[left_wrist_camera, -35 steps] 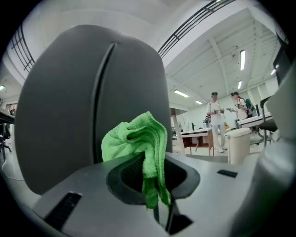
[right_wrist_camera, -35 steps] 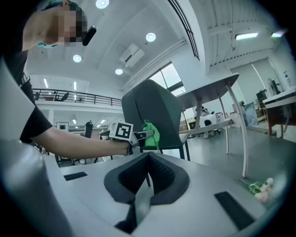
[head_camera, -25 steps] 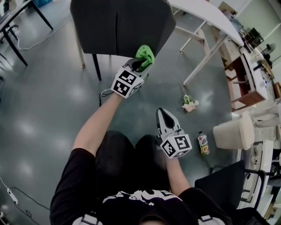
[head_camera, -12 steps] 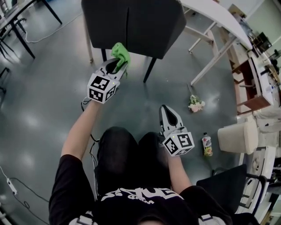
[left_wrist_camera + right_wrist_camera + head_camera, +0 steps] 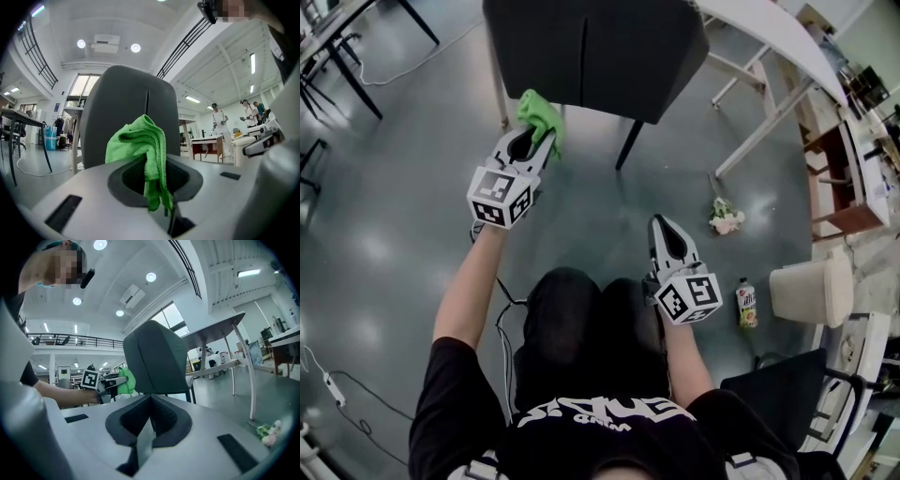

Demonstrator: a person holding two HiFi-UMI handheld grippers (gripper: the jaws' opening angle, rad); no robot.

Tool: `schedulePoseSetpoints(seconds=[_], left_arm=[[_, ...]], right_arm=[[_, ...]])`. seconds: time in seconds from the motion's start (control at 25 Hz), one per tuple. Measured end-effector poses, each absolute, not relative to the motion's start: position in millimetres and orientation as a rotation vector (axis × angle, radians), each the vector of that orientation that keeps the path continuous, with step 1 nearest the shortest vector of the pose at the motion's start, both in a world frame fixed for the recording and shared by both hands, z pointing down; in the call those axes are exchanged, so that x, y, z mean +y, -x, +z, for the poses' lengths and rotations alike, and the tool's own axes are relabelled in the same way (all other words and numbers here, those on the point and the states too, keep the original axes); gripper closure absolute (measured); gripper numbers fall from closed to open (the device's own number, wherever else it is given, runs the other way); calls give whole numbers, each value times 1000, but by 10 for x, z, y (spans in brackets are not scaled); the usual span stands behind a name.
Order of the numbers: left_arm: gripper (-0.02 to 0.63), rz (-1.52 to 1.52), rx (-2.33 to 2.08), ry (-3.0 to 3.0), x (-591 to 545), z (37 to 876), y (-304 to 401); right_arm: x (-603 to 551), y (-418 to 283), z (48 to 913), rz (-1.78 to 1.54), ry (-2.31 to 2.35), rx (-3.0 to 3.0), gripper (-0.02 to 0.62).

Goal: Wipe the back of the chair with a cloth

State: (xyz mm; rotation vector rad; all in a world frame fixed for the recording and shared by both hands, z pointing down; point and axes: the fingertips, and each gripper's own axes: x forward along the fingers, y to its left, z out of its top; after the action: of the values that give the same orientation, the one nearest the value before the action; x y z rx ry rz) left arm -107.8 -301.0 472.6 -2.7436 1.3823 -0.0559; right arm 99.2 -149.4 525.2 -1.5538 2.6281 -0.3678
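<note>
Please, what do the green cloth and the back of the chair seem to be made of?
The cloth is probably microfibre or terry, matte: its surface looks fuzzy and it folds softly. The chair back seems to be a dark grey upholstered shell, fabric or matte faux leather: it has a vertical seam and no shine. Its weave is too fine to tell.

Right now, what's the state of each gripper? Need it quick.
Left gripper: shut on the green cloth.
Right gripper: shut, nothing between its jaws.
</note>
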Motion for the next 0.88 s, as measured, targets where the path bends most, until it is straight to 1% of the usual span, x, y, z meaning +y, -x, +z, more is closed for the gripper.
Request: schedulePoseSetpoints(seconds=[0.12,0.28,0.56,0.72,0.88], left_arm=[[538,-56,1384,2771,-2906,4399,1055],[538,-47,1418,2810,-2764,3742,1060],[538,-93,1430,2851,-2384,1988,1147],[538,-96,1444,2877,-2141,1019,1228],[538,-95,1467,2912,-1902,365,1291]], right_arm=[[-1522,-940,4910,-419,1554,2641,598],[-1489,-821,4163,-467,1524,2681,598],[-1381,-573,2388,-517,1486,2742,598],[-1405,-475,1333,-481,1489,2766,598],[-1415,-484,557,-457,1511,2736,598]])
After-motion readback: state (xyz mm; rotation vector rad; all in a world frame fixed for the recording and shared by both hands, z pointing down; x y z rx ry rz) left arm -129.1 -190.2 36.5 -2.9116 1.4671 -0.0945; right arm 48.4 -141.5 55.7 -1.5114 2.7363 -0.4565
